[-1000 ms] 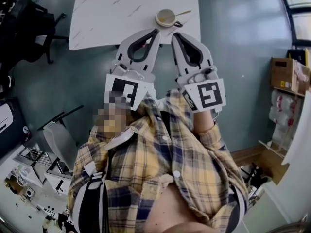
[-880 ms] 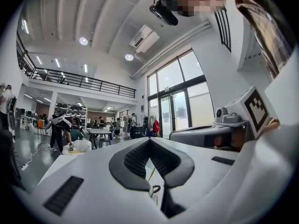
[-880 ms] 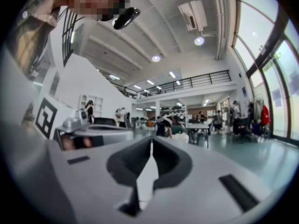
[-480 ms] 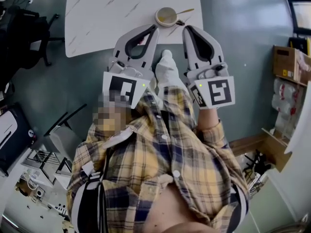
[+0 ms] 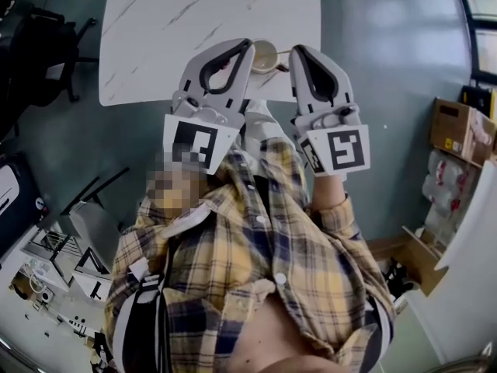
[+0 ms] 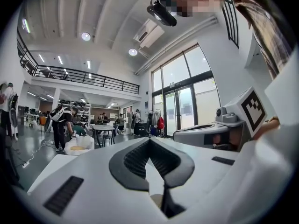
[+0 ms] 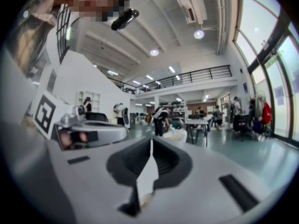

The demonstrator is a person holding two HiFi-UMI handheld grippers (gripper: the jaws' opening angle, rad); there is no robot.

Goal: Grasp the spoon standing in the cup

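- Left hand-held gripper [image 5: 247, 47]: jaws shut with the tips meeting and nothing between them. It reached over the near edge of the table [image 5: 178, 29], and from the head view its tip overlapped the cup's left rim. Whether it touched the cup could not be told.
- Right hand-held gripper [image 5: 300, 51]: jaws likewise closed and empty, just right of the cup.
- Cup [image 5: 265, 56]: stood on the white, grey-veined table close to its near edge, between the two gripper tips.
- Spoon [image 5: 283, 51]: stood in the cup. Only a short pale piece of its handle showed, leaning right toward the right hand-held gripper.
- Markings: the left marker cube [image 5: 198, 142] and the right marker cube [image 5: 342, 150] each bore a black-and-white square code pattern. This was the only marking legible in any view.
- Surroundings: a yellow-and-blue plaid shirt [image 5: 295, 263] filled the near field. Cardboard boxes [image 5: 454, 127] lay on the teal floor [image 5: 380, 92] at far right, their print too small to read.
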